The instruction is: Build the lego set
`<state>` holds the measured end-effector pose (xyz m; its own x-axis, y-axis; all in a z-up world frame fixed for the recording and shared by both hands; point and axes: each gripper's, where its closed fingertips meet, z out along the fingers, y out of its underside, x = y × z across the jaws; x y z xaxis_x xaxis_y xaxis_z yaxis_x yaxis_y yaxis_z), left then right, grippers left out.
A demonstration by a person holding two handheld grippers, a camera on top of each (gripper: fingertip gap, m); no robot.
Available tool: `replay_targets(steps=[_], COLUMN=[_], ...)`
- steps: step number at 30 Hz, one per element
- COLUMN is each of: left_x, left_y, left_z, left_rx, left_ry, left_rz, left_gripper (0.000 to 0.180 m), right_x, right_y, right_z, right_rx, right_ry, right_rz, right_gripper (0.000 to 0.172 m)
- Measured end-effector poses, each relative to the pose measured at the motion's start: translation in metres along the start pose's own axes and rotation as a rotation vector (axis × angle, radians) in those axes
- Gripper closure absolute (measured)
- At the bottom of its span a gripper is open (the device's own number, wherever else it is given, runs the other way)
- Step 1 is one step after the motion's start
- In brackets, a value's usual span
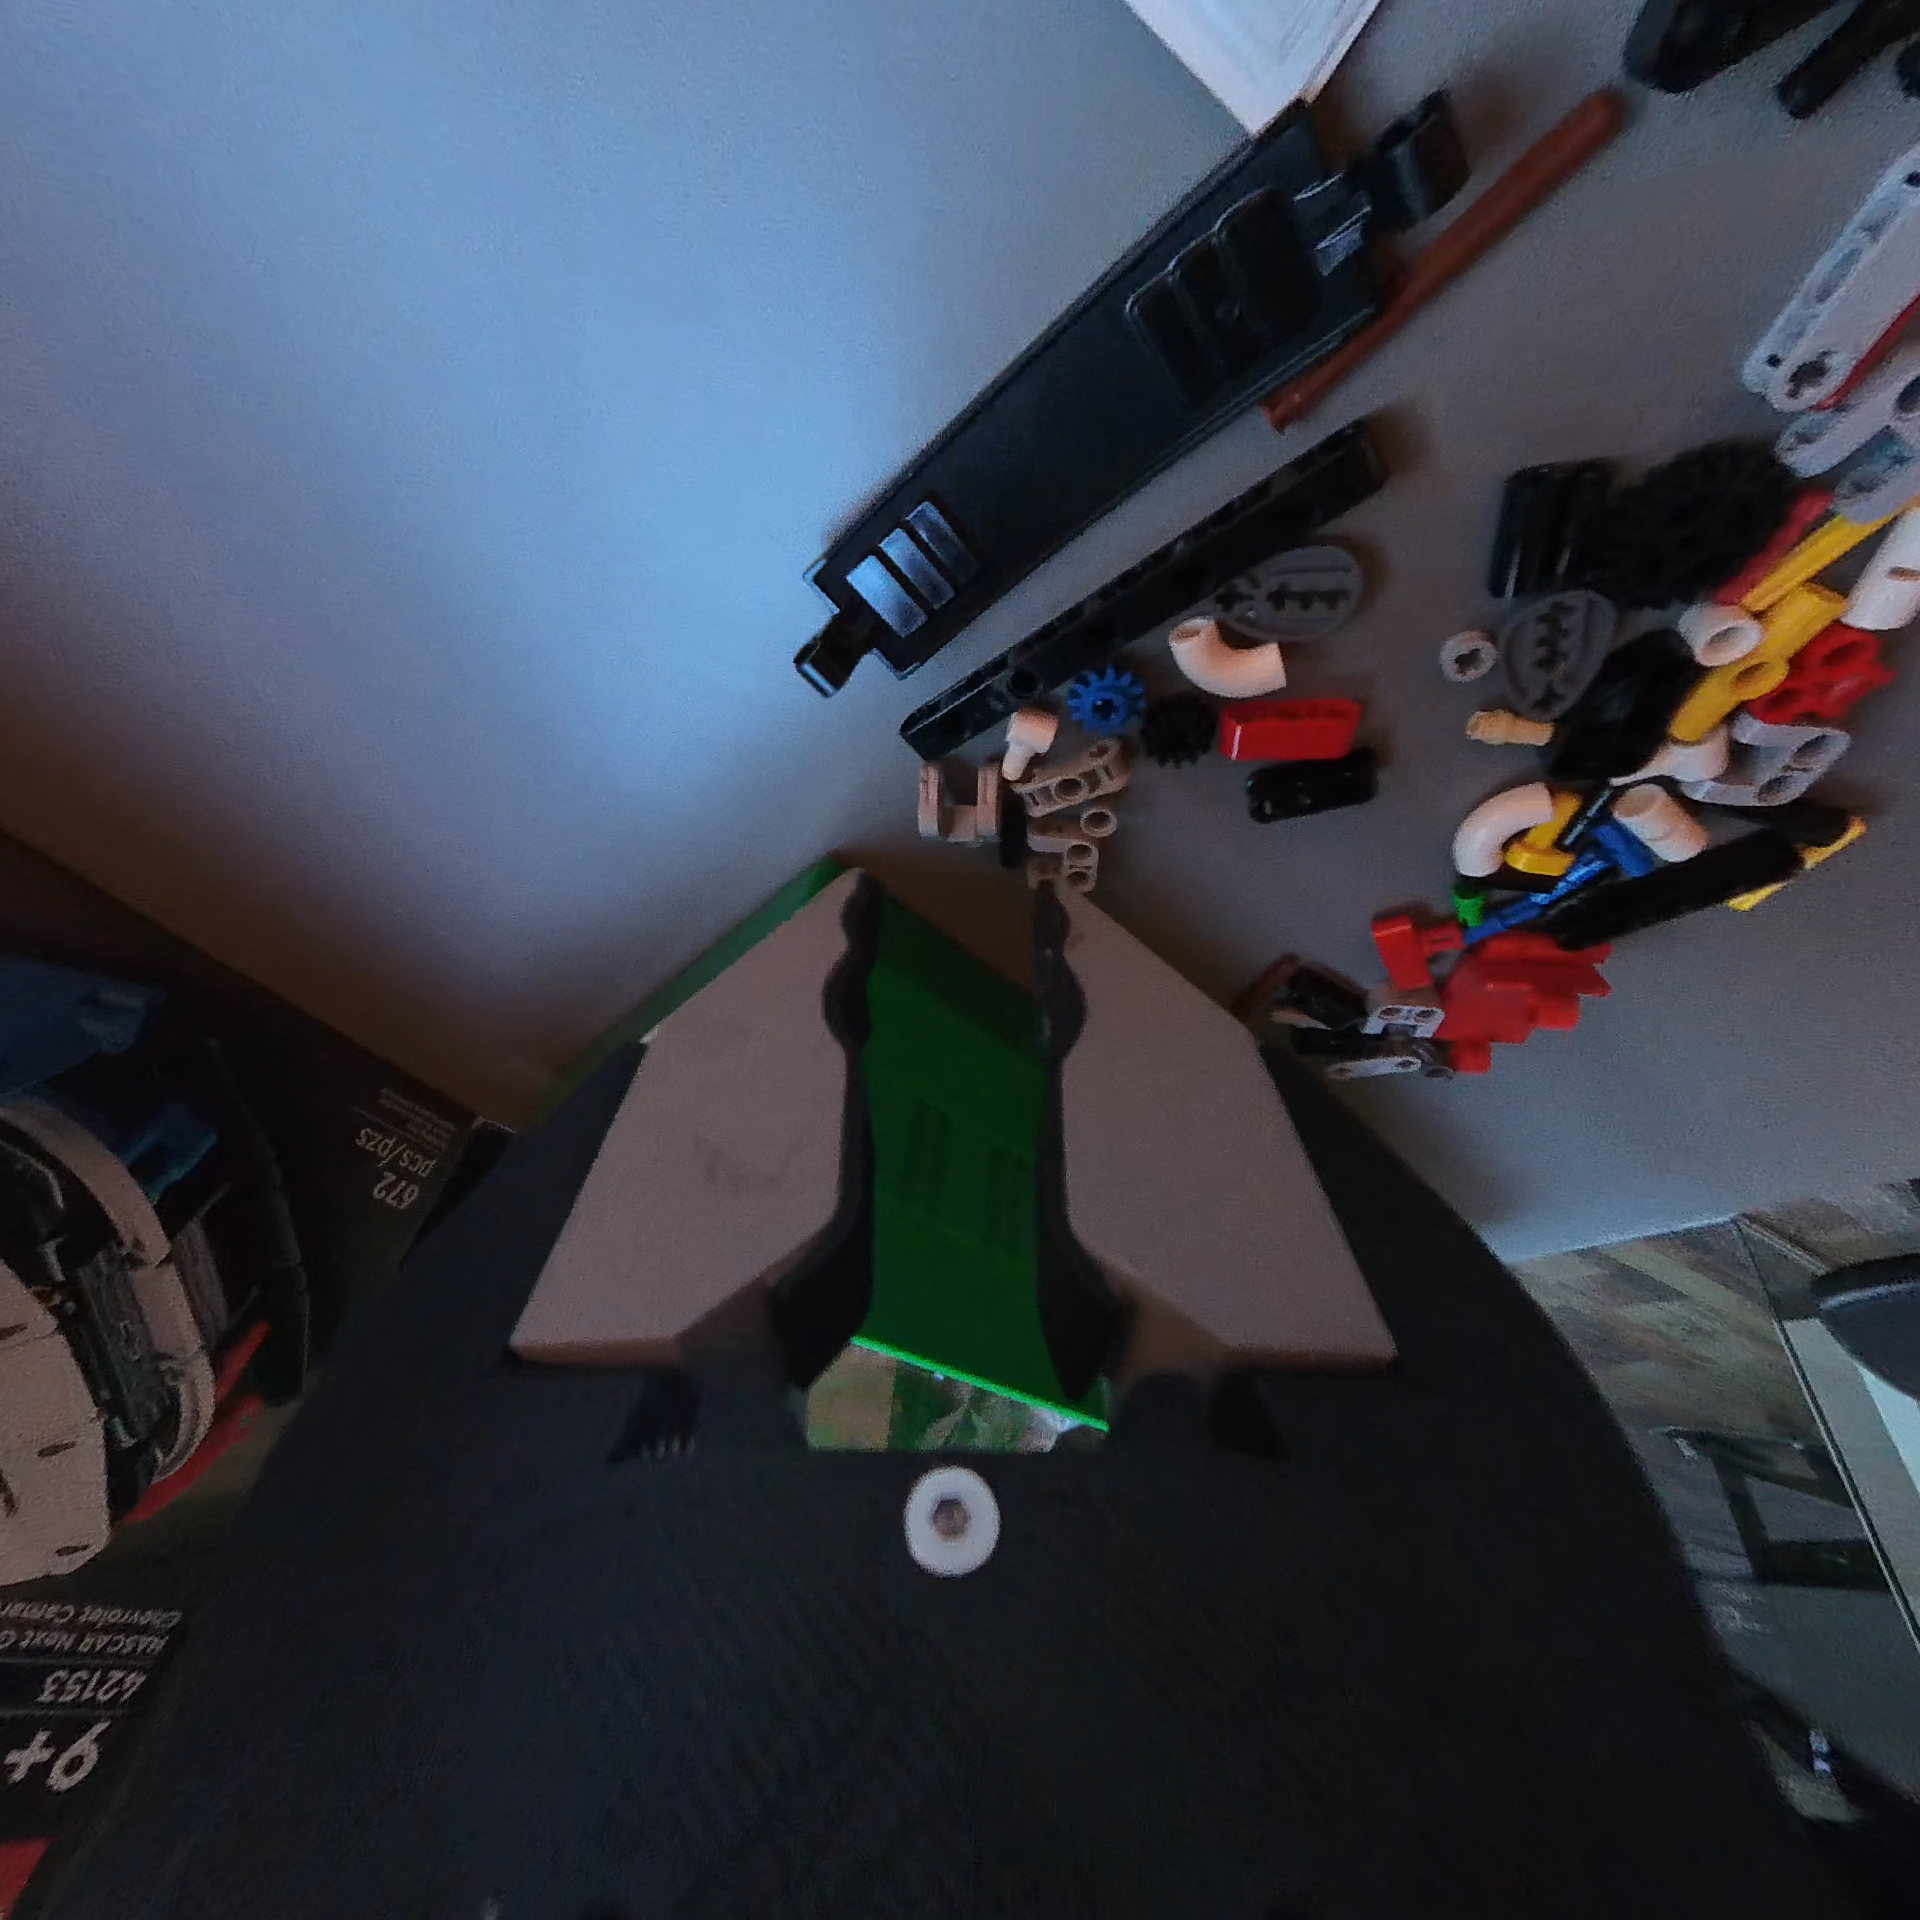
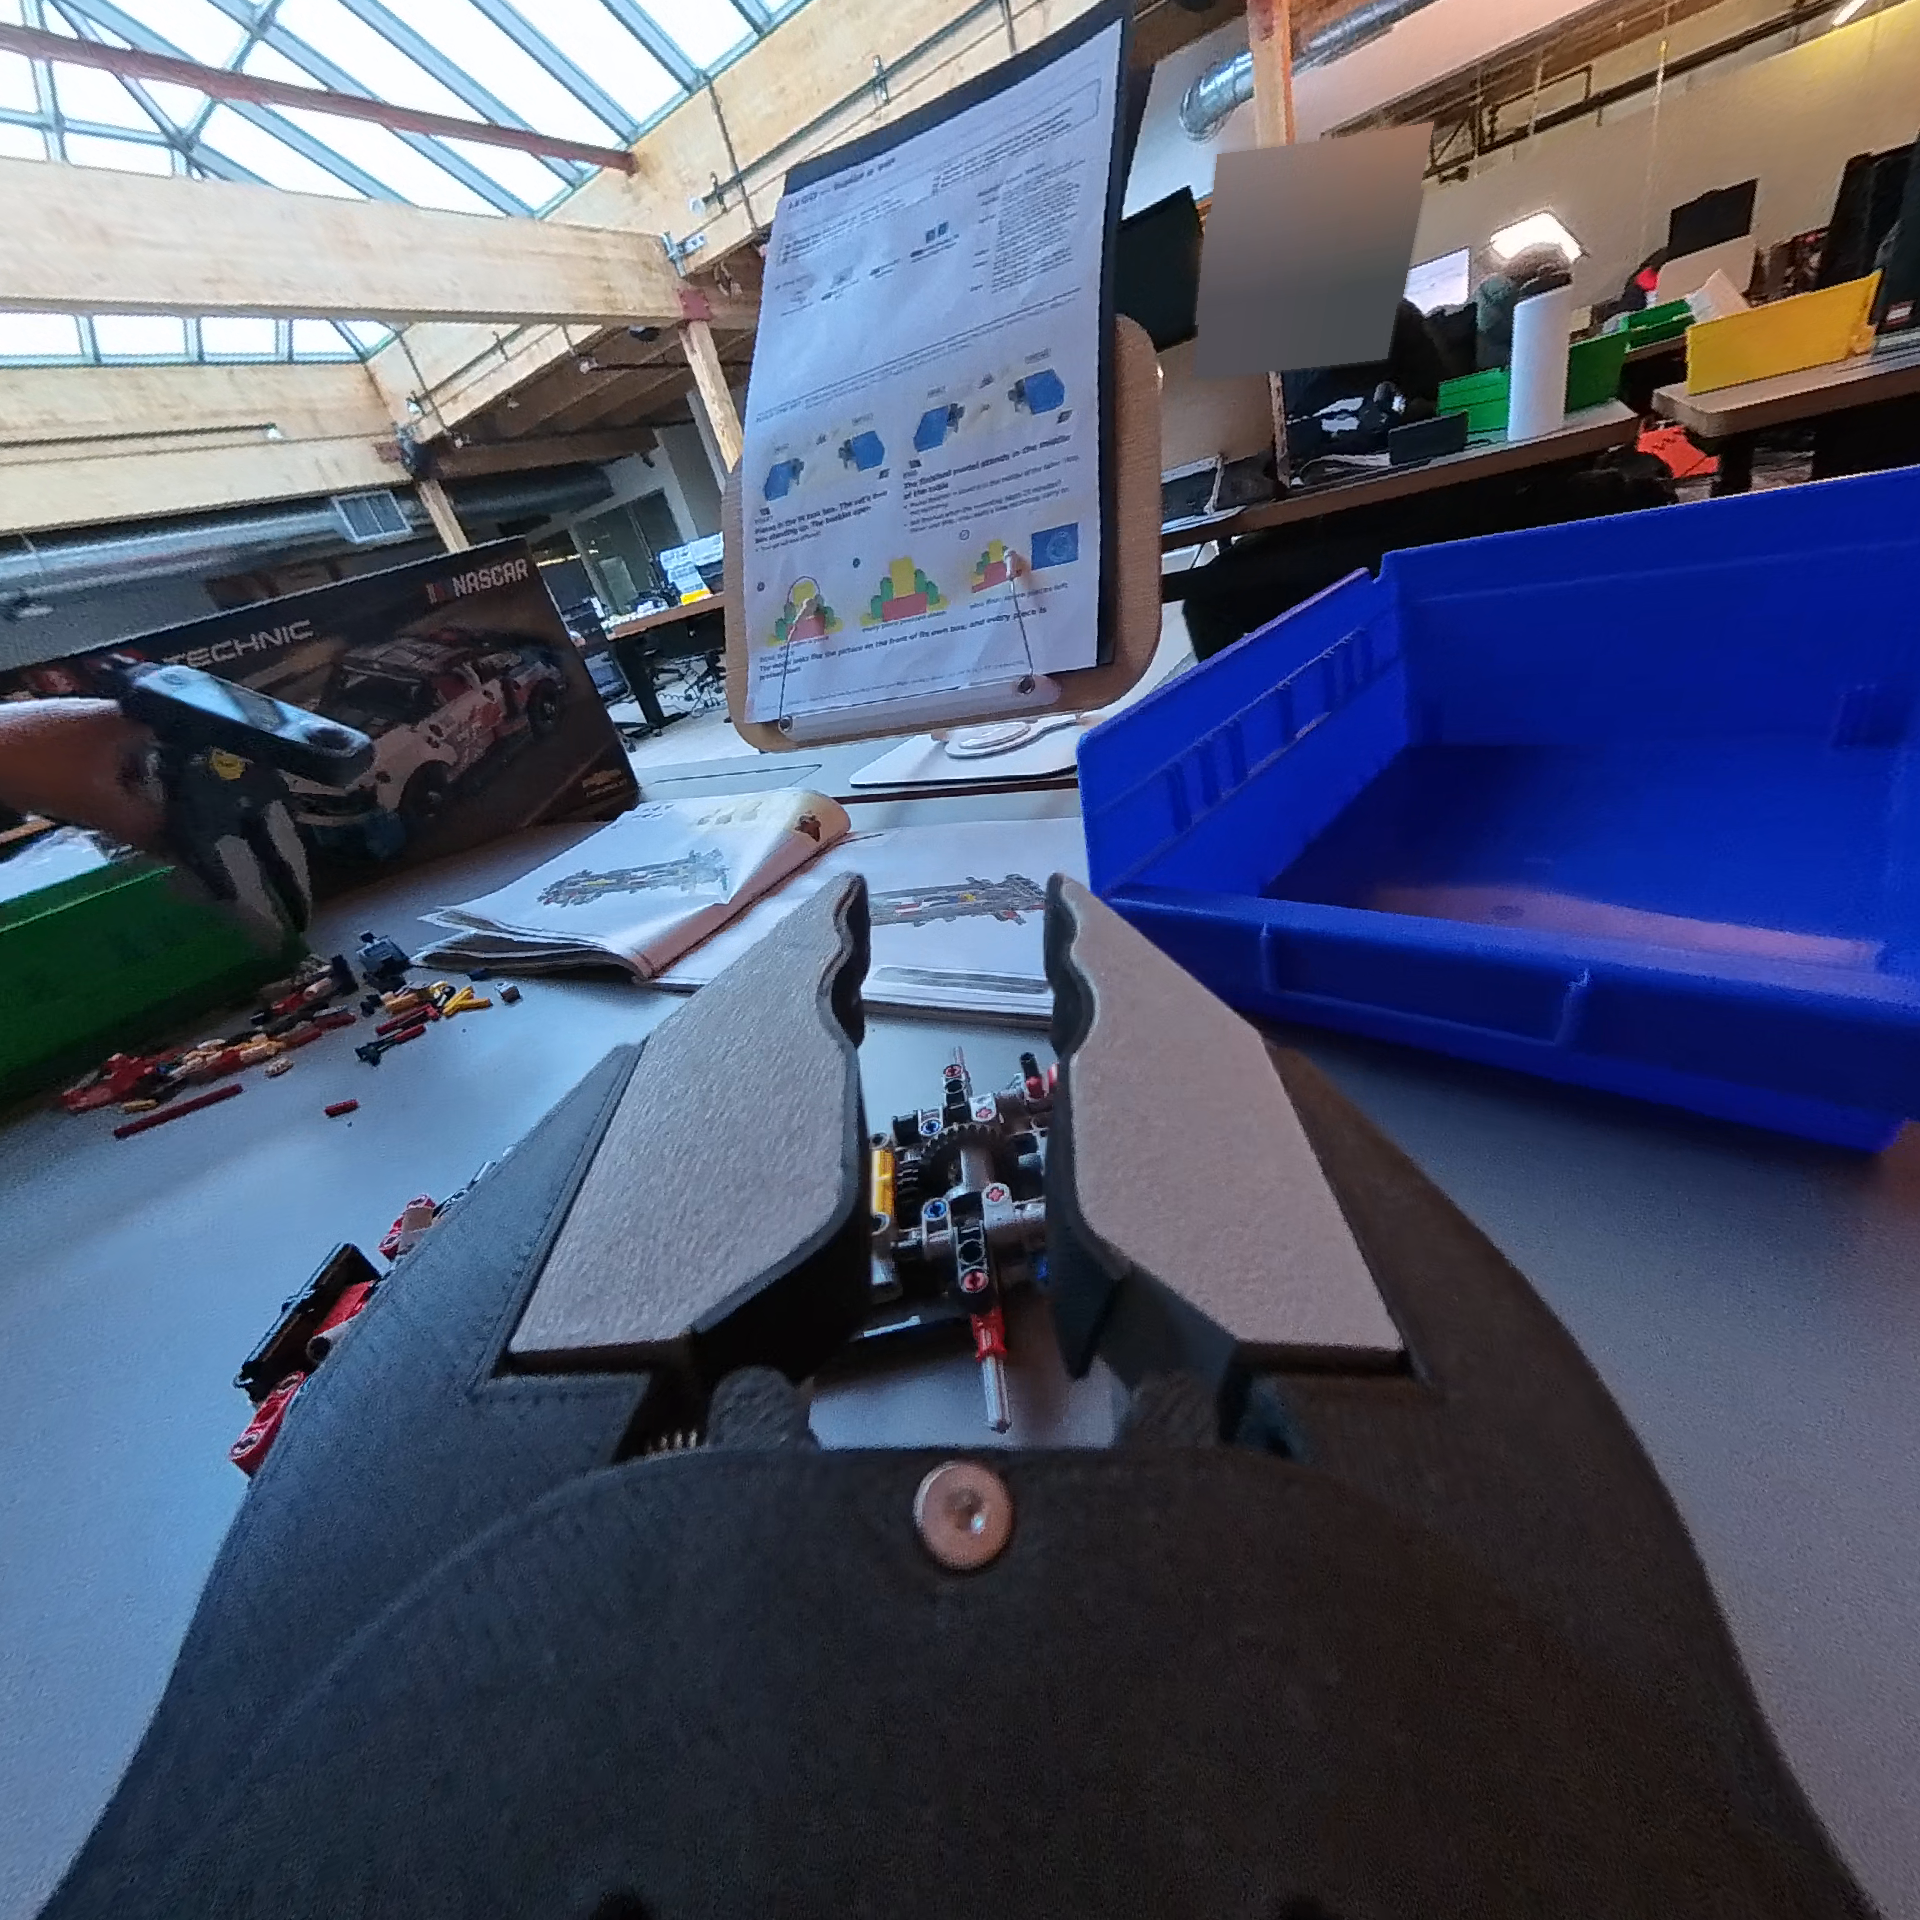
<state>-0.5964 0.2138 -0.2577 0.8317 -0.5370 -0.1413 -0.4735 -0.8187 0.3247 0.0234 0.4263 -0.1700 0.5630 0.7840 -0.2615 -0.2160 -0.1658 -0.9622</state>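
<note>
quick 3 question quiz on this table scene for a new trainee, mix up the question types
1. Multiple choice: what colour is the bin standing just to the right of the right gripper? A green, B blue, C yellow.
2. True or false: the instruction booklet on the table lies closed.
3. Short answer: what sits between the right gripper's fingers?

Key:
1. B, it is the blue bin.
2. False, the booklet lies open with its pages showing.
3. A small brick assembly of grey and black parts with a gear and red pins.
</note>
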Motion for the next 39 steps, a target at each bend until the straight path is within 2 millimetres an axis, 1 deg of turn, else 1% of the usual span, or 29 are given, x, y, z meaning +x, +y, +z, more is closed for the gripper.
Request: replay_targets(steps=[11,14,18,19,22,24,28,36,38,39], left_x=[-0.001,-0.002,0.000,0.000,0.001,0.003,0.005,0.003,0.011,0.018], left_y=[0.001,-0.002,-0.003,-0.001,0.004,0.006,0.003,-0.002,-0.008,-0.016], left_z=[0.008,0.012,0.021,0.024,0.030,0.029,0.021,-0.007,-0.020,-0.028], left_rx=[-0.143,-0.148,-0.161,-0.171,-0.200,-0.195,-0.148,-0.055,-0.016,0.014], left_ry=[-0.025,-0.013,0.020,0.026,0.039,0.050,0.066,0.040,0.035,0.032], left_rz=[0.081,0.073,0.055,0.051,0.052,0.057,0.060,0.055,0.066,0.083], left_gripper=[0.148,0.148,0.148,0.149,0.162,0.164,0.164,0.165,0.165,0.165], right_x=[-0.005,-0.005,-0.007,-0.007,-0.007,-0.007,-0.007,-0.006,-0.006,-0.006], right_y=[-0.002,-0.002,-0.001,-0.001,-0.001,-0.001,-0.001,0.000,0.000,0.000], right_z=[-0.002,-0.002,-0.002,-0.002,-0.002,-0.002,-0.002,-0.002,-0.003,-0.002], right_rx=[0.013,0.015,0.013,0.012,0.011,0.010,0.012,0.012,0.013,0.014], right_ry=[-0.035,-0.038,-0.047,-0.047,-0.045,-0.047,-0.046,-0.046,-0.047,-0.046], right_rz=[0.024,0.028,0.031,0.030,0.027,0.030,0.032,0.038,0.041,0.043], right_gripper=[0.142,0.142,0.144,0.144,0.144,0.145,0.145,0.146,0.146,0.146])
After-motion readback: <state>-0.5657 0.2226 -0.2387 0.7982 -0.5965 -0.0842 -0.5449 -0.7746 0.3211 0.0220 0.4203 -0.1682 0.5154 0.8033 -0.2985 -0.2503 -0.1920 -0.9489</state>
